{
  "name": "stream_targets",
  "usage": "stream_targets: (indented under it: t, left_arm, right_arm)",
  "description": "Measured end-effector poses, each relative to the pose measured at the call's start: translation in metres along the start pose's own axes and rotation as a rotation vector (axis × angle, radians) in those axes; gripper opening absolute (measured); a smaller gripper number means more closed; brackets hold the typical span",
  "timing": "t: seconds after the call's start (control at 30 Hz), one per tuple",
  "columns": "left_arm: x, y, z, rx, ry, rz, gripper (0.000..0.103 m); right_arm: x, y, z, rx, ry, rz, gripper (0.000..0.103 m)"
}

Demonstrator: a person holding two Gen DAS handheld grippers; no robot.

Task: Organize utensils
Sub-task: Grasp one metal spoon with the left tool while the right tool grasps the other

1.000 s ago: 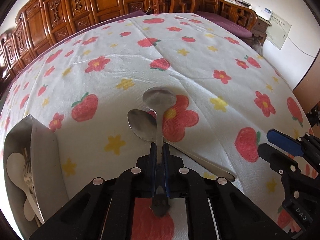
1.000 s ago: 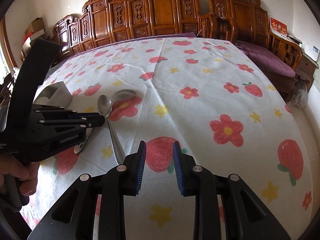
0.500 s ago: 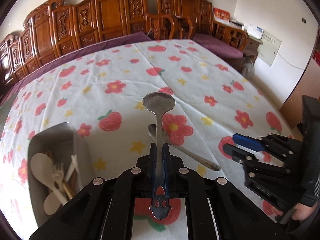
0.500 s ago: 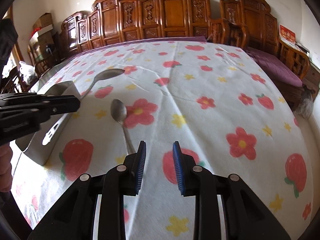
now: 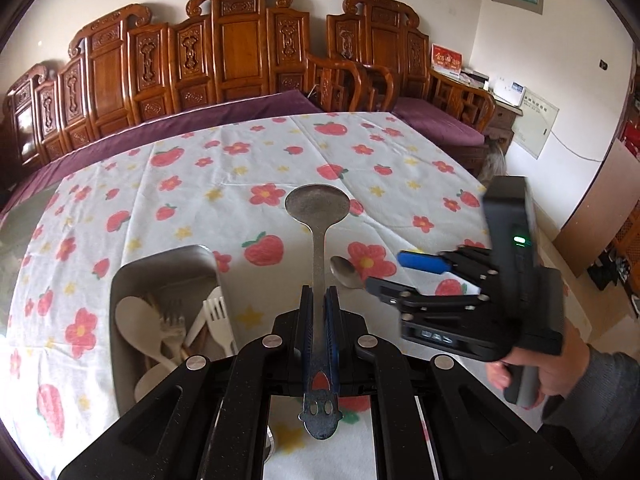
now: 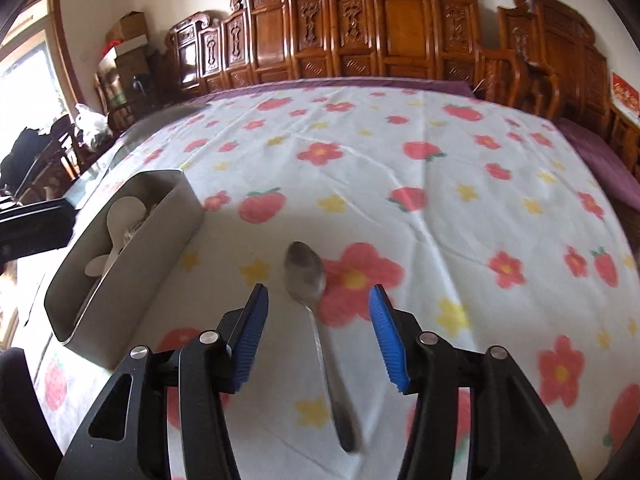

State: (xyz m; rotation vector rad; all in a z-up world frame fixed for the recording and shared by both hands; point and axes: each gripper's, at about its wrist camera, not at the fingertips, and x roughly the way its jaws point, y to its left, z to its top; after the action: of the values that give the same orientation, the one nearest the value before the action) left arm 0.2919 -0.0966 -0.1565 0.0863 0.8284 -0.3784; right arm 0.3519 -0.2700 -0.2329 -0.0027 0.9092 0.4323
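Carved wooden chairs [image 5: 236, 52] behind a flowered tablecloth [image 6: 400, 184].

Soft daylight, perhaps from the window [image 6: 24, 80] at far left, which glares white. Fisheye bends the edges; corners go black. The right wrist view looks slightly motion-blurred.

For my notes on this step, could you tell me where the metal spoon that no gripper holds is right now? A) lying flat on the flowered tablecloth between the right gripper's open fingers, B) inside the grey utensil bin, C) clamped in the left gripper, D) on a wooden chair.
A: the loose spoon lies flat on the tablecloth, in line between the spread fingers of the right gripper, untouched by them.
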Motion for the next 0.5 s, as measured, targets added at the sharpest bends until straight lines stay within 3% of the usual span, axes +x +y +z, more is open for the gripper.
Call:
stream_targets:
  t: [0.27,0.43,0.5]
  left_arm:
    - [-0.01,0.01,-0.001,-0.021,-0.017,-0.003,0.006]
    - [-0.017,0.012,0.0,-0.025,-0.032,-0.005,0.006]
    - [-0.02,0.013,0.0,-0.029,-0.036,-0.002,0.006]
  right_arm:
    - [0.037,0.015,0.011,-0.054,0.084,-0.022,0.054]
    - [0.04,0.015,0.012,-0.068,0.095,-0.045,0.033]
    - [0.039,0.014,0.011,-0.069,0.095,-0.043,0.032]
